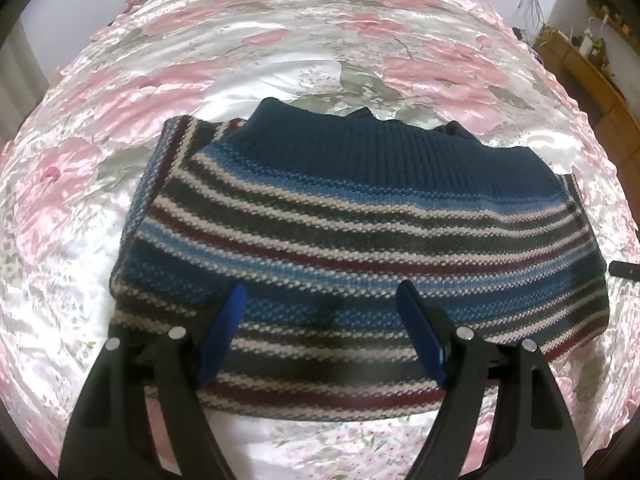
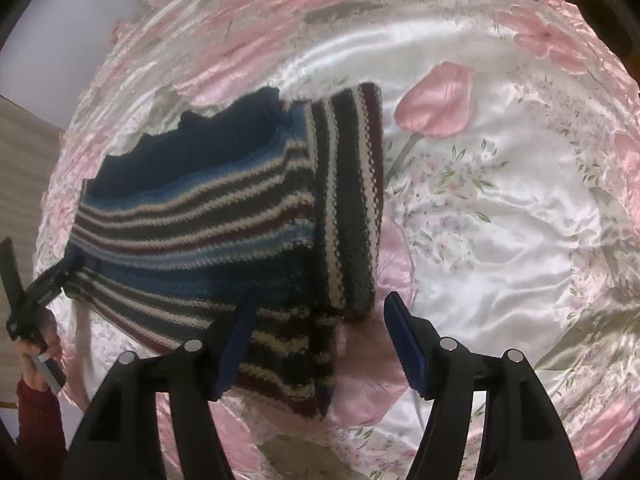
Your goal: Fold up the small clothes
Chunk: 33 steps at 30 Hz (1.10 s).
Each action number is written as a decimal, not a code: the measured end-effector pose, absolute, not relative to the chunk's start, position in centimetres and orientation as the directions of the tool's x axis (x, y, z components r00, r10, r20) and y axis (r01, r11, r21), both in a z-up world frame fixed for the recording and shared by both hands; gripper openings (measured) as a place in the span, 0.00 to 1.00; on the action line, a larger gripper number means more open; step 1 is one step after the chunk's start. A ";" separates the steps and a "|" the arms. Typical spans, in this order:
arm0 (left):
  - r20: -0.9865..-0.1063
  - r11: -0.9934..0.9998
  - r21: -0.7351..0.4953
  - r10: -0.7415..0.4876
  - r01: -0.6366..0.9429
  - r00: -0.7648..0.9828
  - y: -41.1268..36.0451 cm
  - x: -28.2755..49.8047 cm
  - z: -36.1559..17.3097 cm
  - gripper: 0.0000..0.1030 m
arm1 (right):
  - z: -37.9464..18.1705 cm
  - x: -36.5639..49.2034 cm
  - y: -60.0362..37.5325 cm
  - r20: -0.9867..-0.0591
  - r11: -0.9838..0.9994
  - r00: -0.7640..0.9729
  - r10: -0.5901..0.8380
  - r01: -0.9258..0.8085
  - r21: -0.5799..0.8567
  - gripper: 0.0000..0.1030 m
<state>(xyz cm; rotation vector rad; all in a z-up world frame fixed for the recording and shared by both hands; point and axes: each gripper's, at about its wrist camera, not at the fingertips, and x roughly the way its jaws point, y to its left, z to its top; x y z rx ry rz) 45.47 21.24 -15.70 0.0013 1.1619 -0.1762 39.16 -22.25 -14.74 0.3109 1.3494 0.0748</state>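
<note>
- Left wrist view: striped knit sweater (image 1: 352, 240) flat on the floral satin bedspread (image 1: 280, 40), centre frame, navy ribbed band at 12 o'clock, a side panel already turned in at 9 o'clock.
- Left gripper (image 1: 322, 300) spread wide over the near hem at 6 o'clock, nothing between the blue pads (image 1: 228, 320); cannot tell whether tips touch the knit or hang just above.
- Risk: closing from here takes only the top layer — thick folded knit, so lower layers stay behind and the fold peels apart.
- Risk: slick satin under it; a pinch with any drag likely slides the whole bundle instead of creasing it.
- Small dark object (image 1: 624, 270) at 3 o'clock, just beside the sweater edge; too little visible to identify.
- Right wrist view: same sweater at 9–10 o'clock, striped folded-over panel standing vertical at 12 o'clock of the gripper.
- Right gripper (image 2: 320, 300) also released, jaws wide, straddling the near right corner at 6 o'clock — left pad over knit, right pad over bare satin.
- Risk: closing as placed could bite bedspread together with the corner, lifting both.
- Person's hand (image 2: 38, 344) on the other tool at 8 o'clock, at the sweater's far-left edge; uneven pull between the two sides would skew the next fold.
</note>
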 end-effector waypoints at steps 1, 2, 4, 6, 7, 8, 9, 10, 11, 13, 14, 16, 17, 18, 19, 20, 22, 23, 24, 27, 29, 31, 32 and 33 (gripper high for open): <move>-0.914 0.986 -0.090 -0.137 0.139 0.382 21.2 45.5 -15.9 0.75 | -15.0 39.2 -22.4 -0.943 0.950 0.224 0.248 0.133 0.281 0.65; -0.916 0.986 -0.088 -0.135 0.139 0.377 21.2 45.6 -16.1 0.75 | -15.3 39.4 -22.5 -0.936 0.941 0.222 0.271 0.142 0.306 0.65; -0.921 0.987 -0.084 -0.130 0.139 0.368 21.2 45.6 -16.6 0.75 | -16.0 39.9 -22.7 -0.933 0.932 0.211 0.292 0.154 0.327 0.66; -0.925 0.988 -0.071 -0.117 0.138 0.361 21.4 45.9 -17.3 0.75 | -16.7 40.3 -22.8 -0.935 0.932 0.202 0.291 0.160 0.325 0.66; -0.926 0.988 -0.068 -0.113 0.135 0.359 21.5 46.0 -17.5 0.75 | -17.0 40.4 -22.8 -0.935 0.930 0.197 0.297 0.163 0.330 0.66; -0.928 0.989 -0.069 -0.113 0.132 0.356 21.7 46.1 -17.8 0.75 | -17.4 40.6 -22.8 -0.936 0.930 0.193 0.295 0.168 0.328 0.66; -0.930 0.989 -0.072 -0.113 0.127 0.350 21.9 46.4 -18.1 0.75 | -17.8 40.7 -22.7 -0.938 0.931 0.185 0.294 0.168 0.325 0.66; -0.932 0.990 -0.072 -0.110 0.122 0.345 22.0 46.6 -18.4 0.75 | -18.1 40.9 -22.6 -0.939 0.931 0.178 0.296 0.165 0.325 0.67; -0.934 0.991 -0.071 -0.107 0.115 0.341 22.1 46.8 -18.7 0.75 | -18.4 41.1 -22.4 -0.939 0.932 0.171 0.297 0.161 0.324 0.67; -0.934 0.991 -0.077 -0.110 0.111 0.339 22.3 47.1 -19.2 0.76 | -18.7 41.4 -22.0 -0.941 0.935 0.167 0.294 0.152 0.320 0.68; -0.934 0.990 -0.079 -0.113 0.113 0.339 22.3 47.2 -19.3 0.77 | -18.8 41.6 -21.8 -0.943 0.937 0.165 0.289 0.150 0.314 0.68; -0.934 0.989 -0.087 -0.123 0.119 0.335 22.2 47.4 -19.5 0.80 | -19.0 41.9 -21.3 -0.949 0.945 0.162 0.272 0.142 0.295 0.63; -0.934 0.989 -0.095 -0.128 0.115 0.332 22.3 47.5 -19.6 0.81 | -19.0 42.0 -21.2 -0.949 0.946 0.163 0.271 0.135 0.294 0.57; -0.935 0.989 -0.103 -0.134 0.110 0.328 22.3 47.6 -19.7 0.81 | -19.0 42.0 -21.0 -0.947 0.946 0.165 0.277 0.128 0.299 0.48; -0.936 0.988 -0.108 -0.137 0.107 0.324 22.3 47.6 -19.8 0.81 | -19.0 42.0 -20.9 -0.944 0.945 0.167 0.283 0.123 0.304 0.45; -0.937 0.988 -0.112 -0.141 0.106 0.319 22.4 47.6 -19.9 0.81 | -18.9 41.9 -20.7 -0.944 0.945 0.170 0.283 0.117 0.304 0.42; -0.940 0.987 -0.118 -0.147 0.111 0.309 22.5 47.8 -20.1 0.81 | -18.8 41.9 -20.4 -0.949 0.953 0.172 0.264 0.105 0.284 0.39; -0.940 0.986 -0.125 -0.153 0.109 0.304 22.6 47.8 -20.2 0.81 | -18.8 41.8 -20.4 -0.950 0.953 0.172 0.262 0.108 0.283 0.37; -0.940 0.986 -0.129 -0.156 0.109 0.302 22.6 47.8 -20.2 0.81 | -18.6 41.8 -20.3 -0.950 0.954 0.175 0.260 0.108 0.281 0.36; -0.943 0.985 -0.123 -0.154 0.121 0.296 22.5 47.8 -20.4 0.81 | -18.4 41.6 -20.1 -0.949 0.957 0.191 0.251 0.099 0.273 0.35; -0.943 0.985 -0.116 -0.149 0.127 0.296 22.5 47.8 -20.5 0.81 | -18.5 41.5 -20.1 -0.948 0.957 0.196 0.250 0.099 0.273 0.35; -0.943 0.985 -0.107 -0.143 0.133 0.299 22.4 47.7 -20.6 0.82 | -19.1 41.5 -20.3 -0.950 0.955 0.186 0.251 0.115 0.274 0.34; -0.943 0.985 -0.104 -0.141 0.135 0.300 22.4 47.8 -20.7 0.82 | -19.5 41.6 -20.5 -0.951 0.952 0.179 0.253 0.128 0.278 0.34; -0.944 0.985 -0.100 -0.138 0.140 0.301 22.3 47.8 -20.8 0.83 | -19.9 41.7 -20.4 -0.954 0.953 0.171 0.246 0.138 0.271 0.34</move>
